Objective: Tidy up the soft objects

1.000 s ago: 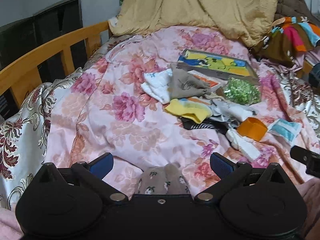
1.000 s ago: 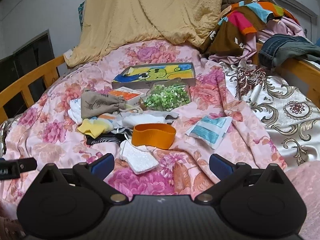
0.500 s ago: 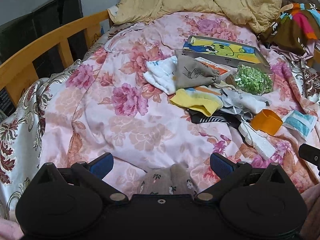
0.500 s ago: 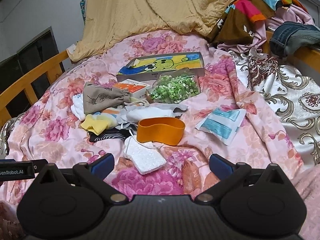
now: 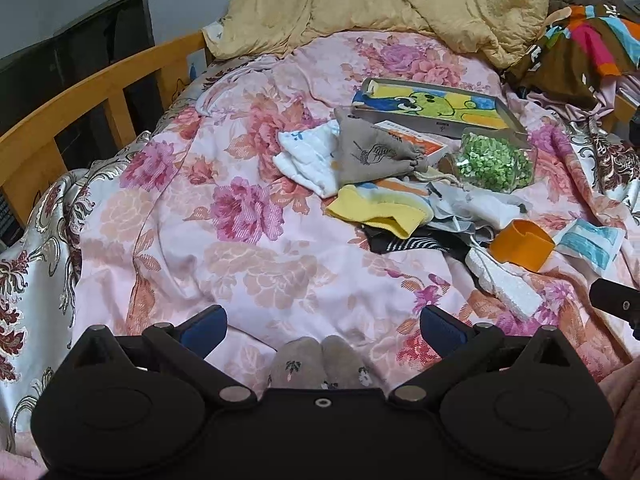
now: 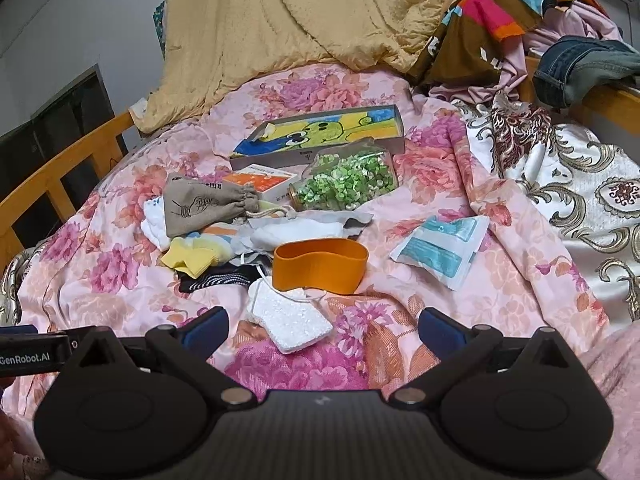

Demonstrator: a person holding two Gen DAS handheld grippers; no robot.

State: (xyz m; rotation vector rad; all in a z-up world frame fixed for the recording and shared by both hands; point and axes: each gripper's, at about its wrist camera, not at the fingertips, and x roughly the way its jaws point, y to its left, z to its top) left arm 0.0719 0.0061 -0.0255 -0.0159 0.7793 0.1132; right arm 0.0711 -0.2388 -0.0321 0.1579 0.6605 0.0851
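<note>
Lying scattered over the middle of the bed (image 5: 256, 264), the soft things are waiting in a loose heap: a grey pouch (image 6: 208, 208) with a drawstring, a yellow cloth (image 6: 196, 258), a white cloth (image 5: 308, 156), a striped dark piece (image 6: 224, 280) and a white pad (image 6: 292, 320) with a thin cord. An orange band (image 6: 320, 266) is standing on edge just behind the pad, and a blue-and-white packet (image 6: 440, 252) is lying apart to the right. The left gripper (image 5: 322, 330) is hovering low over bare quilt with its jaws spread wide and nothing between them; the right gripper (image 6: 322, 330) is likewise gaping and empty, with the pad lying just ahead between its fingers. All of these are probably weighing very little and going limp when lifted — a pinch at one corner would likely leave the rest dangling and dragging neighbours along. The pad is looking the easiest: it is lying free on top, so pinching across its near edge should be holding it. The pouch is bunching at its neck, which is offering a firm fold to nip. The overlapped cloths are probably needing a grip on a thick folded edge — otherwise a single slippery layer may be sliding out.
</note>
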